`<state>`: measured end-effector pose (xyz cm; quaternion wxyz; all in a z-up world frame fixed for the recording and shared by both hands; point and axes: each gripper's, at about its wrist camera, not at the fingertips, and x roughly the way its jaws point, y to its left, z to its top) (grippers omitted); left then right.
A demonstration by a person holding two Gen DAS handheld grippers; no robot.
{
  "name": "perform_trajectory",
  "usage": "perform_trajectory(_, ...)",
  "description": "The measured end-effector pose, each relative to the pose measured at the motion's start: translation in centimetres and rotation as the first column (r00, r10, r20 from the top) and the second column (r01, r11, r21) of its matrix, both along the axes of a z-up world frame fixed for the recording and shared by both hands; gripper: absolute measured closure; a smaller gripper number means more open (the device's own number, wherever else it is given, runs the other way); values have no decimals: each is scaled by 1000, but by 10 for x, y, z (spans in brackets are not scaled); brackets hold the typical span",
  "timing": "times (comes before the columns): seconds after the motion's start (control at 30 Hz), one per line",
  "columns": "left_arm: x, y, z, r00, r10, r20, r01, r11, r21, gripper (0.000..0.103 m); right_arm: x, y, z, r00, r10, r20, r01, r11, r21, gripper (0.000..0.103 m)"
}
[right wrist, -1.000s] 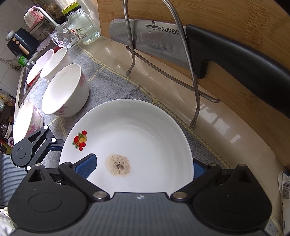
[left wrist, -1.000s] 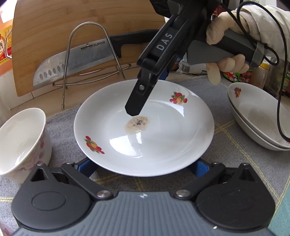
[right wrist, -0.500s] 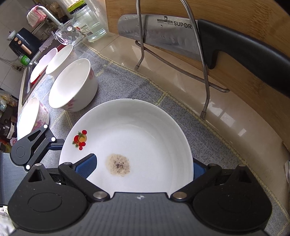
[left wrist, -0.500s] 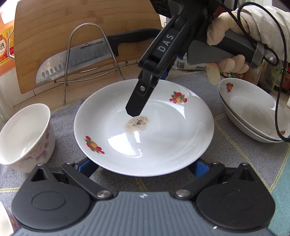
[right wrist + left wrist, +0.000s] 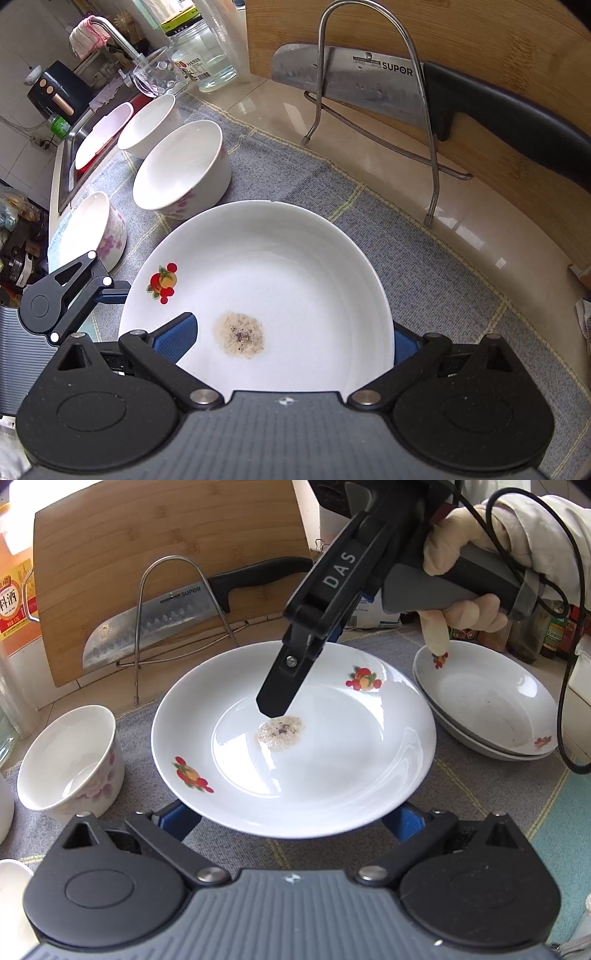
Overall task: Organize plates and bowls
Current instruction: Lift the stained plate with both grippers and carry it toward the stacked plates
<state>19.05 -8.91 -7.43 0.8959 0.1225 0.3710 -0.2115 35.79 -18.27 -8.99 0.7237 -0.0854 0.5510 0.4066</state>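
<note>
A white plate with fruit prints and a brown speckled stain (image 5: 295, 738) is held above the grey mat. My right gripper (image 5: 280, 698) is shut on its far rim, one finger over the plate's top. My left gripper (image 5: 291, 823) is open, its blue fingers below the plate's near edge. The plate also fills the right wrist view (image 5: 266, 288), where the left gripper (image 5: 74, 295) shows at the left. Two stacked plates (image 5: 487, 709) lie to the right. A floral bowl (image 5: 70, 760) stands at the left.
A wooden cutting board (image 5: 166, 561) leans at the back with a cleaver (image 5: 155, 627) on a wire rack (image 5: 173, 602). Several more bowls (image 5: 181, 170) line the mat toward the sink (image 5: 96, 144). Glass jars (image 5: 199, 51) stand behind.
The plate and both grippers have moved right over the mat: the bowl and rack drifted left in view and the stacked plates came nearer. The grip on the plate is unchanged.
</note>
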Motion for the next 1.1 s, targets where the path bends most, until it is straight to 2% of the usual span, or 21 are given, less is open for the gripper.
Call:
perform_trajectory(0.57,-34,-28,26,993,-110,38,110,994,14,1,-49,-43,30,995,-85,53,84,996,13,0)
perform_trajectory(1.1,-43,-74,32,964,-262,39,262,965,13,1,-89,-109,42,971,-223,86,222,975,21,0)
